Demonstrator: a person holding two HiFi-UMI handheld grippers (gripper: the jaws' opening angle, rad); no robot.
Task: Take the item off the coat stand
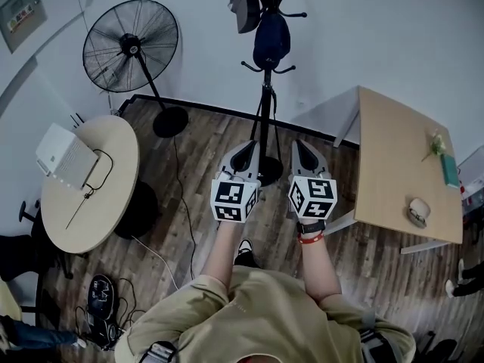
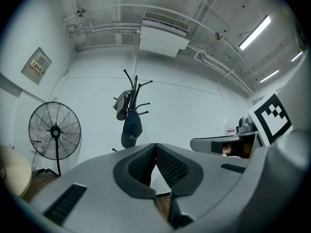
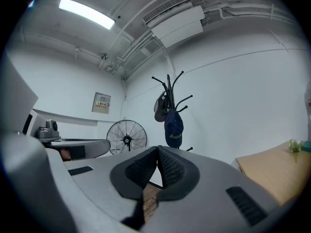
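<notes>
A black coat stand [image 1: 265, 89] stands against the white wall ahead. A dark blue cap [image 1: 271, 40] hangs on one of its lower hooks, and a grey cap [image 1: 245, 2] hangs higher to its left. Both caps also show in the left gripper view, blue cap [image 2: 131, 130], grey cap [image 2: 122, 103], and in the right gripper view, blue cap [image 3: 173, 126], grey cap [image 3: 161, 108]. My left gripper [image 1: 246, 152] and right gripper [image 1: 303, 151] are held level side by side, short of the stand. Each is shut with nothing between its jaws.
A black pedestal fan [image 1: 131, 45] stands left of the coat stand. A round table [image 1: 113, 195] with a white device is at the left, cables trailing on the wood floor. A rectangular wooden table [image 1: 393, 165] with small items is at the right.
</notes>
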